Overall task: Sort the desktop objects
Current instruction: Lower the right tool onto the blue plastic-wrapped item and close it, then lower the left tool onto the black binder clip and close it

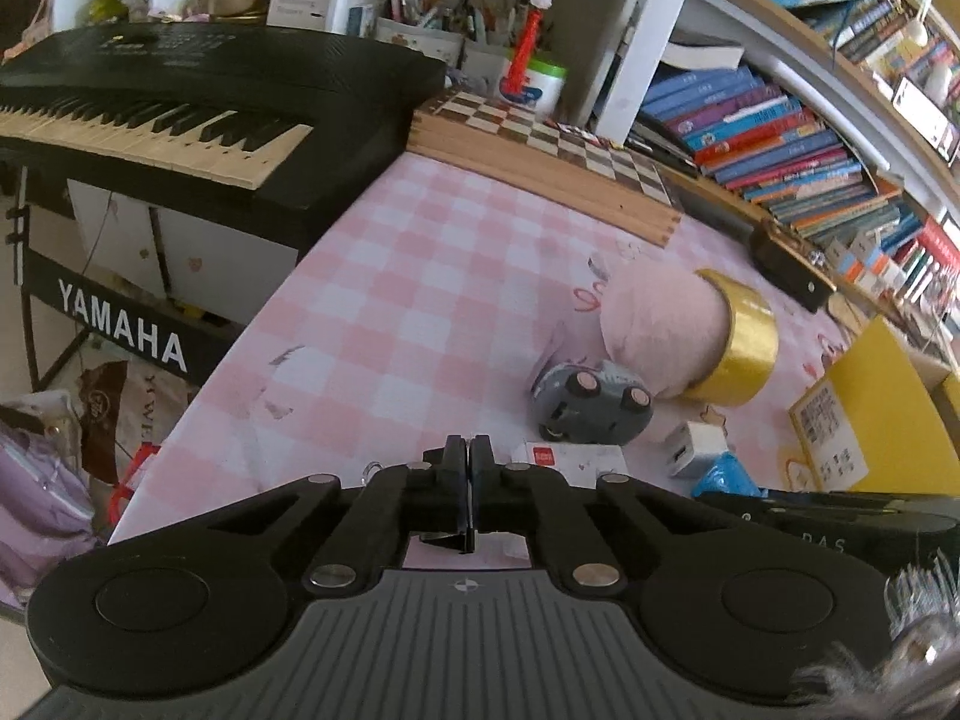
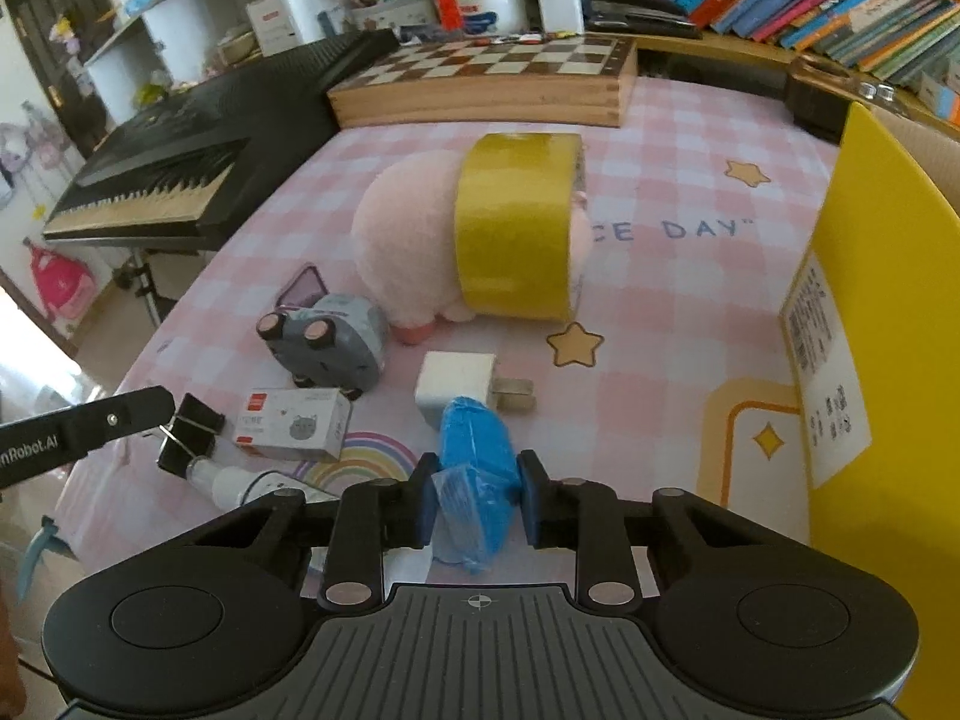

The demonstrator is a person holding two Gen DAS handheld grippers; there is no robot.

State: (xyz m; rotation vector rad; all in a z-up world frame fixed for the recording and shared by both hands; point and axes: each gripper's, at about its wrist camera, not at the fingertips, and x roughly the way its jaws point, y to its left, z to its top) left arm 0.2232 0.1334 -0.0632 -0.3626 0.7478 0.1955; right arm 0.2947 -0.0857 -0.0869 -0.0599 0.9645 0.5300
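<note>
The bench (image 2: 660, 300) wears a pink-and-white checked cloth printed with stars and a rainbow. At its left edge stands a black Yamaha keyboard (image 1: 180, 96), and along the far side lies a folded wooden chessboard (image 2: 498, 75) with rows of books (image 1: 780, 138) shelved behind it. A yellow box (image 2: 870, 312) with a white printed label stands upright at the right edge of the bench.

Near the middle lies a pink plush toy (image 2: 408, 228) with a roll of gold tape (image 2: 516, 228) ringed around its body. Just beside the plush, nearer the cameras, a grey toy car (image 2: 336, 342) lies tipped so that its wheels show. In front of the car sits a small white carton (image 2: 294, 423) with a red tag and a cat face printed on it. To the right of the carton is a white plug adapter (image 2: 456, 387), its 2 prongs pointing right.

The right tool (image 2: 477, 501) is closed around a blue plastic-wrapped packet (image 2: 477, 468), which touches the adapter at its far end. The left tool (image 1: 467, 468) has its pads pressed together at the near left side of the bench; in the right wrist view a black binder clip (image 2: 186, 438) sits at its tip, with a small white bottle (image 2: 231, 483) lying just below.
</note>
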